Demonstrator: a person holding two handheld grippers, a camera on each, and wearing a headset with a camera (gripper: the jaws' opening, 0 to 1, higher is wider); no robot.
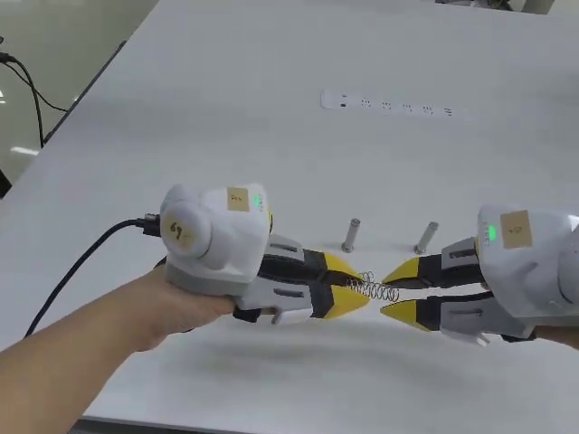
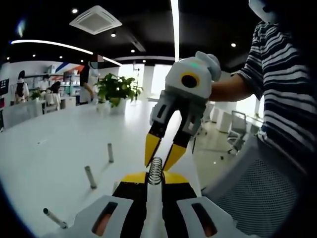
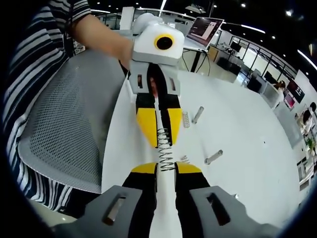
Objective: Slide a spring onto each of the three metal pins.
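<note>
My left gripper [image 1: 362, 287] is shut on one end of a thin metal spring [image 1: 380, 290], held level above the white table [image 1: 226, 136]. My right gripper [image 1: 393, 290] faces it with jaws open, the spring's free end between its yellow tips without being clamped. In the left gripper view the spring [image 2: 156, 170] juts out from my shut jaws toward the right gripper [image 2: 161, 157]. Two metal pins [image 1: 351, 235] [image 1: 425, 238] stand upright just beyond the grippers. Three pins [image 2: 110, 152] [image 2: 90, 177] [image 2: 54, 218] show in the left gripper view. Another loose spring [image 3: 185, 119] lies by a pin [image 3: 198, 115].
A white power strip [image 1: 384, 106] lies farther back on the table. A black cable [image 1: 81, 262] trails from the left gripper toward the table's left edge. A mesh office chair [image 3: 64, 129] and the person's striped shirt [image 2: 282, 84] are at the near side.
</note>
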